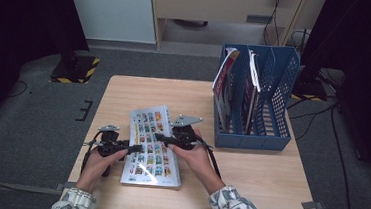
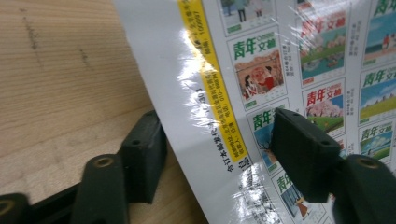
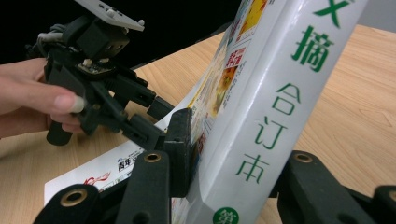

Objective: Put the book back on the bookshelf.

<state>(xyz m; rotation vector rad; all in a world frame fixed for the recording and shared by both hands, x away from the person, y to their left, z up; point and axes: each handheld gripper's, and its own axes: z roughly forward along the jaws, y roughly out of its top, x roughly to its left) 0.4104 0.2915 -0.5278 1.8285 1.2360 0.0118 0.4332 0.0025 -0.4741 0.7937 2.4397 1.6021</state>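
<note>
A thick, glossy book (image 1: 151,144) lies on the pale wood-grain surface (image 1: 247,189), at about seven o'clock from the surface's middle, its white cover printed with rows of small colourful pictures that catch the light. The left claw (image 1: 129,147) sits at the book's nine o'clock edge; in the left gripper view its matte black, blocky jaws straddle that edge (image 2: 219,116), one pad under the cover near the wood, the other resting over the printed face, and I cannot tell whether they pinch it. The right claw (image 1: 163,139) comes in from three o'clock, and in the right gripper view its jaws stand on either side of the book's thick white spine (image 3: 261,121) with green lettering, pads pressed to it, so it has hold of the book. A blue plastic file rack (image 1: 280,82) with perforated walls stands at two o'clock, holding upright magazines (image 1: 225,82).
</note>
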